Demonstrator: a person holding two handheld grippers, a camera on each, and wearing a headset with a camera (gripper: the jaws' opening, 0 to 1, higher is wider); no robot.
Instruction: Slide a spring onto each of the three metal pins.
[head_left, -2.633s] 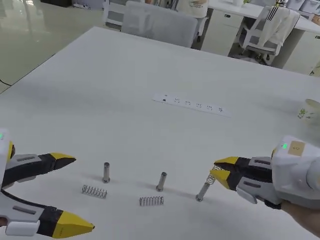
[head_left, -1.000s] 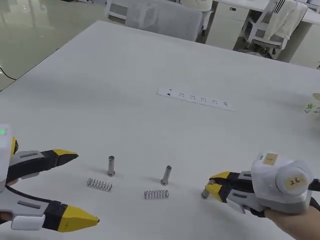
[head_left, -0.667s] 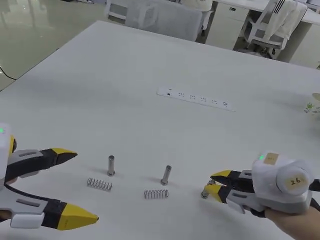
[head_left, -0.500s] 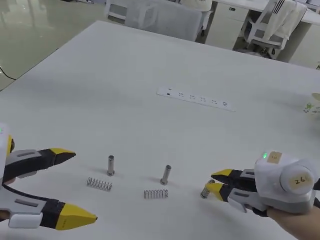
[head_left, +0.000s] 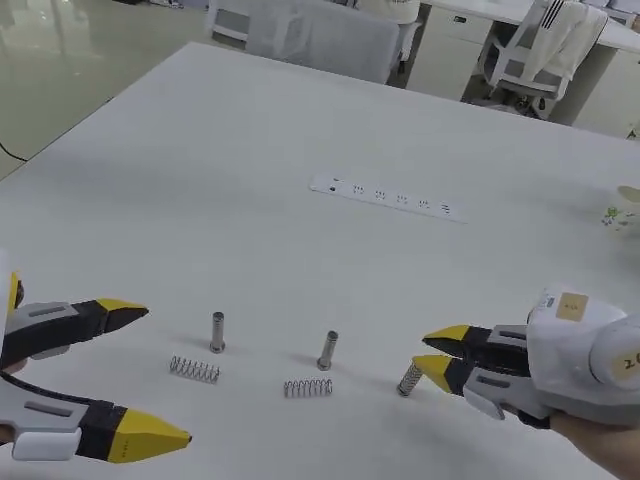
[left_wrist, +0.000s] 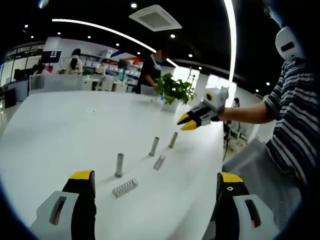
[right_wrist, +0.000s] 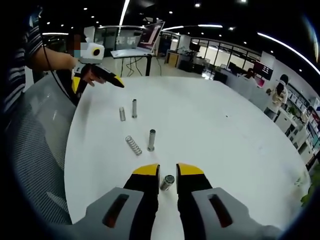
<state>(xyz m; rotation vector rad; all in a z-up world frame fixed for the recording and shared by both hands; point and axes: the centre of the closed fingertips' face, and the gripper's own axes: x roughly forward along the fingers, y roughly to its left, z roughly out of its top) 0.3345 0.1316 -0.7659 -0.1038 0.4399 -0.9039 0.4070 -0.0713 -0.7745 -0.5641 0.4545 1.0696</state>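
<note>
My left claw hung wide open, low over the near left corner of the desk, with nothing between its jaws. My right claw was narrow, its jaws a little apart and gripping nothing. In the right gripper view, the top of the right pin showed in the gap between them. I could not tell whether either jaw touched it. In the head view that pin stood just beside my right claw's tips, with the fitted spring coiled round its shaft.

The middle pin and the left pin stood on the desk, apart from each other, each without a spring. The middle spring lay flat on the desk, just on my side of the middle pin. The left spring lay flat likewise, near the foot of the left pin. A power strip lay farther back, well apart from the pins.
</note>
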